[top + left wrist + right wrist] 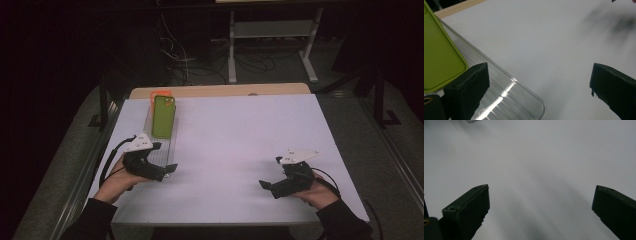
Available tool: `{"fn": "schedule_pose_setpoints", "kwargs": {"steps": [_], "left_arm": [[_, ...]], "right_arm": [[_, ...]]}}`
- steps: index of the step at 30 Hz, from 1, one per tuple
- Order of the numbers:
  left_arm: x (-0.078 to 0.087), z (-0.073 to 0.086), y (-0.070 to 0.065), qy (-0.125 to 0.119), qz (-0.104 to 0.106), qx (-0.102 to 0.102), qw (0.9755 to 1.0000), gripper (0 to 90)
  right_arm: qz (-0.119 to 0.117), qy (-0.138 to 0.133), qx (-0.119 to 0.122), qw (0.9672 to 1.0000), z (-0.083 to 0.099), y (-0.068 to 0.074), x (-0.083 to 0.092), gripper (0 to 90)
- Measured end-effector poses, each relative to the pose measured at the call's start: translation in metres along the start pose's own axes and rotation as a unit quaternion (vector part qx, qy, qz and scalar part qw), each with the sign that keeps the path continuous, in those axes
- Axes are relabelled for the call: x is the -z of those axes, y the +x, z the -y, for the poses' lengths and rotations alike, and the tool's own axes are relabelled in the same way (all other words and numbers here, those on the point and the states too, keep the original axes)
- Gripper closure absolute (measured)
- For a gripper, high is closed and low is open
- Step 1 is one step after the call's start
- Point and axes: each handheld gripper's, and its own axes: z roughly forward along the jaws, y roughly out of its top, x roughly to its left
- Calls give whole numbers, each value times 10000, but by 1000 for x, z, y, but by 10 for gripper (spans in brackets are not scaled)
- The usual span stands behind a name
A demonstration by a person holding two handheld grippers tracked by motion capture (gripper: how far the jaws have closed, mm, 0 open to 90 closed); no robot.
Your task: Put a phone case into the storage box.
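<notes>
- Clear plastic tray [161,145], far left of the white table [240,150]: it lies lengthwise away from me, its far end near the table's back edge, where an orange object [161,93] shows just behind it. In the left gripper view its rounded near corner [534,105] sits between my jaws, which suggests I am lining up on that rim rather than on the contents.
- Green phone case [163,116], in the far half of the tray: it lies flat, camera cut-out away from me; in the left gripper view its corner [441,65] lies just beyond my left-hand jaw, not touched.
- My left gripper [167,169], at the tray's near end: jaws spread wide and grasping nothing; I judge this stance leaves room either to steady the tray or to reach on to the case.
- Bare table centre: nothing lies between my two hands.
- My right gripper [265,186], well apart at the right, low over the table: jaws likewise released and empty, pointed inward, apparently kept in reserve.
</notes>
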Motion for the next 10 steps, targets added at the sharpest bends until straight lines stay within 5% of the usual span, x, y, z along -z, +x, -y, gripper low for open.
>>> {"fn": "schedule_pose_setpoints", "kwargs": {"steps": [10], "left_arm": [[-2, 11, -2, 128, 49, -43, 9999, 21]], "right_arm": [[17, -33, 65, 10000, -2, 1, 2, 5]]}}
